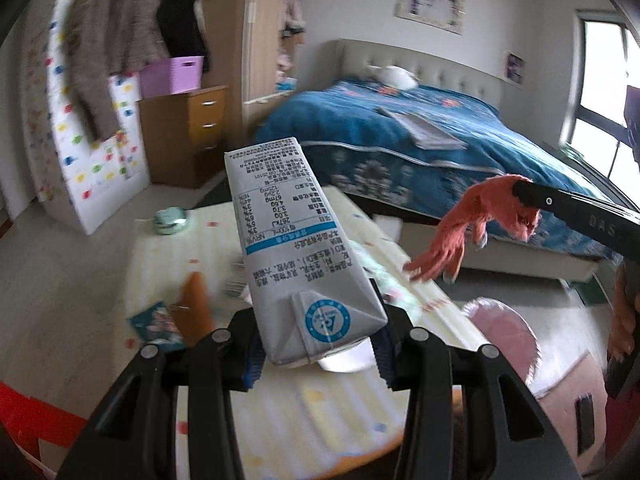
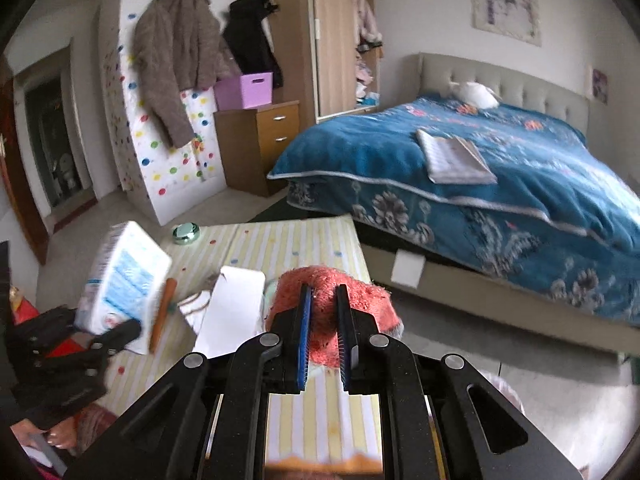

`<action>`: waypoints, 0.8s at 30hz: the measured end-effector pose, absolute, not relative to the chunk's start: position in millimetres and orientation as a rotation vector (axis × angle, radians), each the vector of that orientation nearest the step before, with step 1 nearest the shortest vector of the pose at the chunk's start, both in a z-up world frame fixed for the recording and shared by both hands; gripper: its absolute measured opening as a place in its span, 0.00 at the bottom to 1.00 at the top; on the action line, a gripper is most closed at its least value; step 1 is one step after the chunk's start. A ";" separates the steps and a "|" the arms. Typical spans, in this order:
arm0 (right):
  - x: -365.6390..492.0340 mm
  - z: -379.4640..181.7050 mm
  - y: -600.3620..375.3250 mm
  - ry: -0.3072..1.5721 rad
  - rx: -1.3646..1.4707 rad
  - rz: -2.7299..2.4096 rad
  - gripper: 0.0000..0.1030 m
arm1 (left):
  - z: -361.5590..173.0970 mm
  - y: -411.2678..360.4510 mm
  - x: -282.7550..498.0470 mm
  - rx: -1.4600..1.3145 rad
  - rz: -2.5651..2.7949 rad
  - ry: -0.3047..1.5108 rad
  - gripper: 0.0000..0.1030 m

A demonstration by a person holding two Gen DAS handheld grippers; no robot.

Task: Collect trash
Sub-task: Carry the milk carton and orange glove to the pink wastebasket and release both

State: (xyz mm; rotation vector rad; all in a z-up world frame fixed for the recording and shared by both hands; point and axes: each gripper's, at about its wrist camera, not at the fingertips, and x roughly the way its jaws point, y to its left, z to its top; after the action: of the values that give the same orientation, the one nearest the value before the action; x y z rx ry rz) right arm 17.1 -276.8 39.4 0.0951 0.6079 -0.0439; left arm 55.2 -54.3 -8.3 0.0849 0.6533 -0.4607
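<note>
left gripper (image 1: 316, 354) jaws clamp milk carton (image 1: 296, 240) above striped mat (image 1: 200, 240).

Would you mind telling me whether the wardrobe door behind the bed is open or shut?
Open. The wardrobe shows its door slid aside, with hanging and piled clothes visible inside in both views.

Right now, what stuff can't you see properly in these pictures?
- Left wrist view: the white and blue printed milk carton hides the middle of the striped yellow mat.
- Left wrist view: motion blur smears the orange carrot-shaped thing.
- Right wrist view: the right gripper covers the fuzzy coral-red cloth, so its shape is unclear.
</note>
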 end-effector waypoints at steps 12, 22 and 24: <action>-65.5 5.4 -342.0 0.637 0.154 -0.243 0.12 | -36.9 -182.6 10.2 0.241 -0.726 0.666 0.41; -95.6 -36.4 -426.6 0.699 0.269 -0.367 0.12 | -74.6 -291.9 -3.3 0.349 -0.912 0.718 0.41; -96.2 -44.5 -439.4 0.712 0.286 -0.380 0.12 | -84.2 -311.6 -1.5 0.357 -0.945 0.743 0.41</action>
State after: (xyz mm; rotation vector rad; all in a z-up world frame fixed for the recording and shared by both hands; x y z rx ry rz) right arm -96.2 -439.4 -44.5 0.2861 0.7120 -0.3801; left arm -1.5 -311.6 -84.2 0.3567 0.7432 -0.9449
